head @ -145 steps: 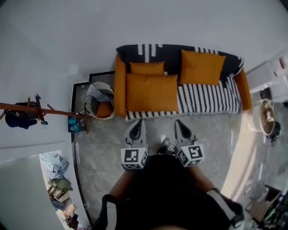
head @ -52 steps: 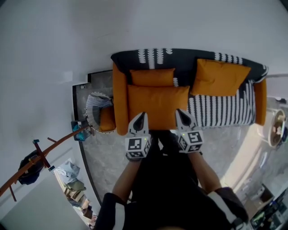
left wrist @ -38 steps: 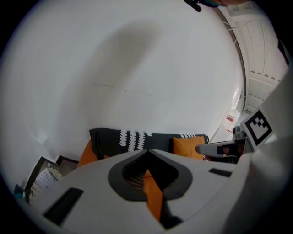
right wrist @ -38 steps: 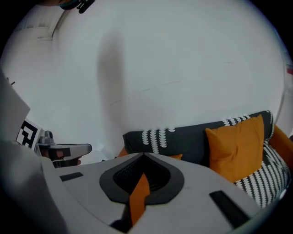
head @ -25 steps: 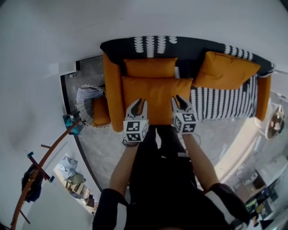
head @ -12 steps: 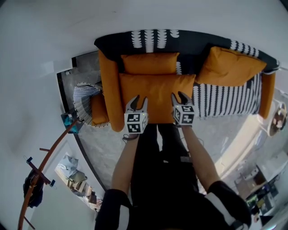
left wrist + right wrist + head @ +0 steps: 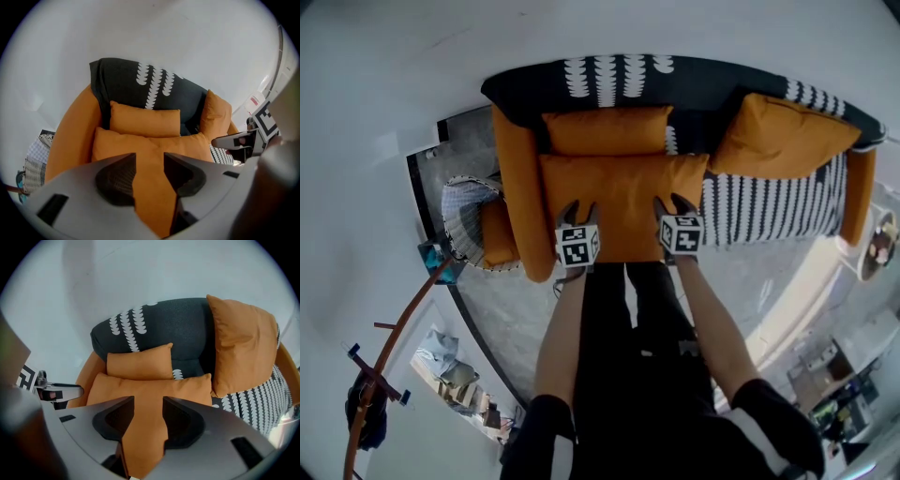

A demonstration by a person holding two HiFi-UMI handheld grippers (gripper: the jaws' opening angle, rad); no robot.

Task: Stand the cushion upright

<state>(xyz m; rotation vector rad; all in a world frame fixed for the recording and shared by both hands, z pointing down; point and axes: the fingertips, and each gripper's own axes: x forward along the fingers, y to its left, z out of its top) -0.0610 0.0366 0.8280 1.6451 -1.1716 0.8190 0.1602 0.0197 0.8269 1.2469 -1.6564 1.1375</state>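
A person stands at the front of an orange sofa (image 7: 514, 187) with tongs in each hand, both pointed steeply down at the large orange cushion (image 7: 623, 202) that lies flat on the seat at the sofa's left end. The left tongs (image 7: 577, 208) sit over the cushion's near edge at about 7 o'clock on it, and the right tongs (image 7: 673, 201) over the same edge at about 5 o'clock. The jaws of both have just been opening and now stand wide apart. In each gripper view the cushion's orange fabric fills the gap between the jaws, but whether the pads touch it cannot be told. At 12 o'clock from the flat cushion, a smaller orange cushion (image 7: 607, 129) leans against the sofa back, which is draped in a dark blanket with white marks (image 7: 712, 80). At 2 o'clock from it, a third orange cushion (image 7: 792, 136) stands propped against the back, above a black-and-white striped throw (image 7: 769, 211) that covers the right half of the seat. At 9 o'clock, just outside the sofa's left arm, a woven basket (image 7: 461, 220) stands on the grey floor (image 7: 511, 309).
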